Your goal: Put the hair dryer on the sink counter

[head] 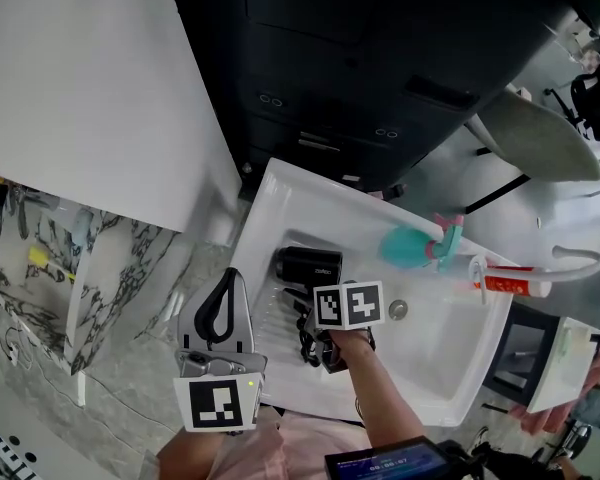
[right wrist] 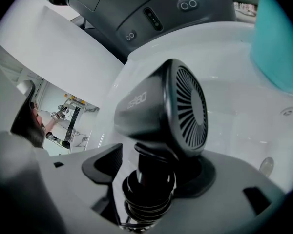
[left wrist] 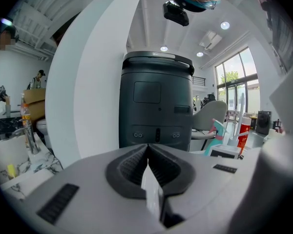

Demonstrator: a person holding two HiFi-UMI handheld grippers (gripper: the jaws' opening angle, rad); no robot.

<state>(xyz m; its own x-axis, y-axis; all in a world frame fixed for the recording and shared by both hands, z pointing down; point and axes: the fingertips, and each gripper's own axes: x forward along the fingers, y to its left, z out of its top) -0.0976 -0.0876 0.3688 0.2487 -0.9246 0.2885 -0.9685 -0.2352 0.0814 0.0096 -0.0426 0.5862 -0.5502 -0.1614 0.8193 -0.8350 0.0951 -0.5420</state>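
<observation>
A black hair dryer (head: 306,265) lies on the flat left part of the white sink (head: 280,183), its coiled cord trailing toward me. In the right gripper view its vented head (right wrist: 161,106) stands just ahead. My right gripper (head: 312,320) sits at the dryer's handle. Its jaws (right wrist: 154,172) are spread wide with the handle between them, and a gap shows beside the left pad (right wrist: 103,164). My left gripper (head: 225,293) hovers off the sink's left edge, away from the dryer. Its jaws (left wrist: 147,152) are together.
A teal brush (head: 412,245) and a red-and-white tube (head: 510,286) lie along the sink's far side, near the faucet (head: 570,261). The drain (head: 398,310) is in the basin. A dark cabinet (head: 360,78) stands behind, a white panel (head: 80,88) and marble surface (head: 120,268) to the left.
</observation>
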